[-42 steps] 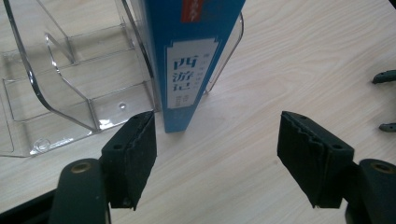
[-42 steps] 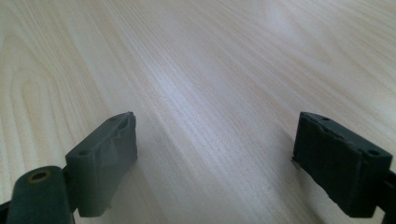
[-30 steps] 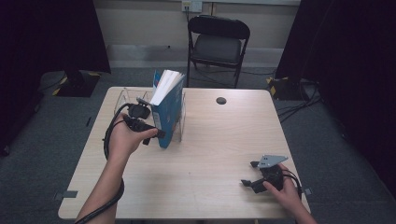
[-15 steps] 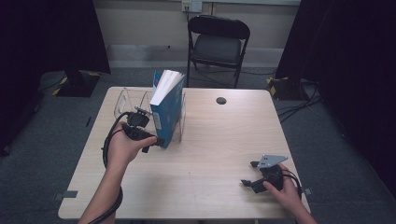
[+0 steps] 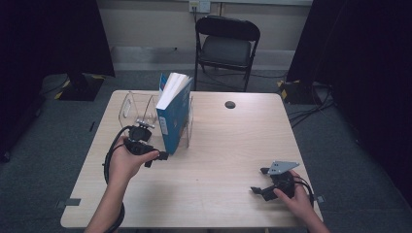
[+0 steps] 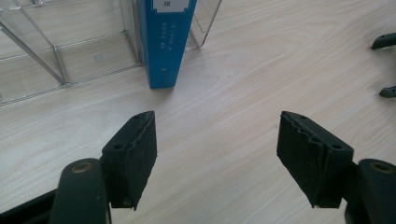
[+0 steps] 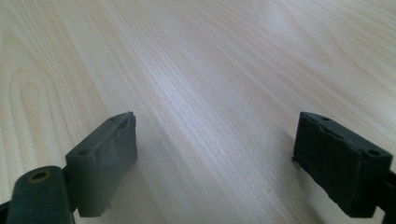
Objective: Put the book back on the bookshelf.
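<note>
A blue book stands upright, leaning a little, in a clear plastic rack at the table's left rear. In the left gripper view its blue spine rises just beyond the jaws. My left gripper hovers low over the table in front of the book's near end, open, with only bare wood between its pads. My right gripper rests near the front right corner, open over bare tabletop.
The wooden table has a small black round cap at the rear centre. A black folding chair stands behind the table. The rack's clear dividers lie left of the book. The right gripper's jaw tips show far right.
My left gripper has drawn back from the book's near end toward the person and sunk closer to the table. The right gripper has stayed put.
</note>
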Motion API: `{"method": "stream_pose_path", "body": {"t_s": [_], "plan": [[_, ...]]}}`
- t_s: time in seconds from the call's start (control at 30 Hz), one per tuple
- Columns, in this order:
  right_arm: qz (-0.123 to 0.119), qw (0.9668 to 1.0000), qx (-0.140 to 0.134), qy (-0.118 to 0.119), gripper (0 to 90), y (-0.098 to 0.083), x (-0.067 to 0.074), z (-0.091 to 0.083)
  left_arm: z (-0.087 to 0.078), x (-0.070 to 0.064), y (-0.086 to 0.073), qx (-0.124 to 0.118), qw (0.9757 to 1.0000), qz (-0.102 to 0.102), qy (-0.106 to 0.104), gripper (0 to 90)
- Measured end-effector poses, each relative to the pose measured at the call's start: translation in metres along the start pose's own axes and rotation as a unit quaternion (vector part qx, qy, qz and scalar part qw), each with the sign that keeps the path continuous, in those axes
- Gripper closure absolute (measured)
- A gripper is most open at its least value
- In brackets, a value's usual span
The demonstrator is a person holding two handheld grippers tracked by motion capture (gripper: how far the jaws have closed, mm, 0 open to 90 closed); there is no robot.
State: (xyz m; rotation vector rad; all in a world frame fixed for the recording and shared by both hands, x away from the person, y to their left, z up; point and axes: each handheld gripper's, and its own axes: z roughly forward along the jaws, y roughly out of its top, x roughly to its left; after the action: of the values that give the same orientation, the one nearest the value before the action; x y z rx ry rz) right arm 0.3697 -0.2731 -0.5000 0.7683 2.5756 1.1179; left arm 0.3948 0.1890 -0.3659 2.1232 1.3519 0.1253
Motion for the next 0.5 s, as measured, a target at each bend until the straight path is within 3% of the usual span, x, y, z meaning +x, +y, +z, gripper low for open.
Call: {"method": "stream_pose_path", "body": {"t_s": [0.5], "plan": [[0.0, 1.0, 0.0, 0.0, 12.8, 0.0, 0.0, 0.0, 0.006, 0.012, -0.019, 0.003, 1.0, -0.007, -0.002, 28.6]]}}
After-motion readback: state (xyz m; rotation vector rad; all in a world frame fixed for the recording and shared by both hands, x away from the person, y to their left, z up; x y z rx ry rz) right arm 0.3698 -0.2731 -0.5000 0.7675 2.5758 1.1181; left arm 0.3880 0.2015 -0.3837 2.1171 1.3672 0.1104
